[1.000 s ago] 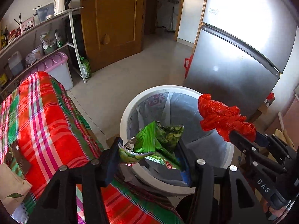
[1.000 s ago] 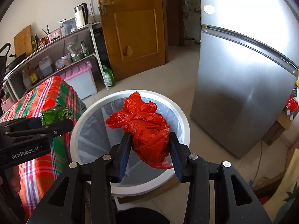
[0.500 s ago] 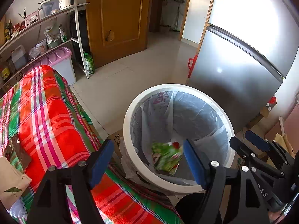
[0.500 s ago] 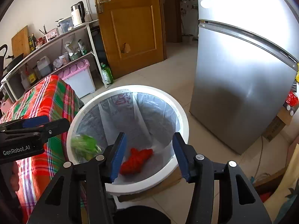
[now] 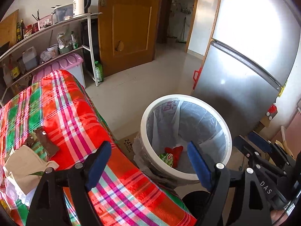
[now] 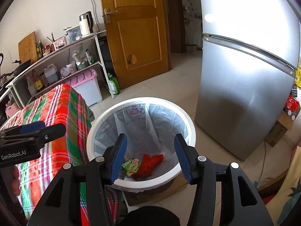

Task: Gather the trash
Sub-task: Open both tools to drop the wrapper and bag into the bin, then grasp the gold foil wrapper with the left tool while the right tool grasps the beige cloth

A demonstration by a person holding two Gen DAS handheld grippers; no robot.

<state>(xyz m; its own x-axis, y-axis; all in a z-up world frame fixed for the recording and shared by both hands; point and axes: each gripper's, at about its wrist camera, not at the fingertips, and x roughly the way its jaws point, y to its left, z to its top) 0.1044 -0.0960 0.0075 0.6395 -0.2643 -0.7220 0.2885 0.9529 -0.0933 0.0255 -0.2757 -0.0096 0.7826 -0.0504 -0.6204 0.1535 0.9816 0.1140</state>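
Observation:
A white round bin [image 5: 228,137] with a clear liner stands on the floor beside the table; it also shows in the right wrist view [image 6: 191,126]. At its bottom lie a red plastic bag [image 5: 175,151] [image 6: 150,163] and a green snack wrapper [image 5: 167,158] [image 6: 130,166], side by side. My left gripper [image 5: 148,154] is open and empty, over the table edge and the bin's near rim. My right gripper [image 6: 150,150] is open and empty above the bin.
The table with a red and green plaid cloth [image 5: 62,116] is left of the bin, with a brown wrapper [image 5: 46,144] and beige paper packaging [image 5: 22,169] on it. A silver fridge [image 6: 244,79] stands right. A cardboard box [image 5: 128,144] lies under the bin.
Both grippers opened: the green wrapper and the red bag dropped into the bin and now lie at its bottom. Both grippers have since pulled back and up a little.

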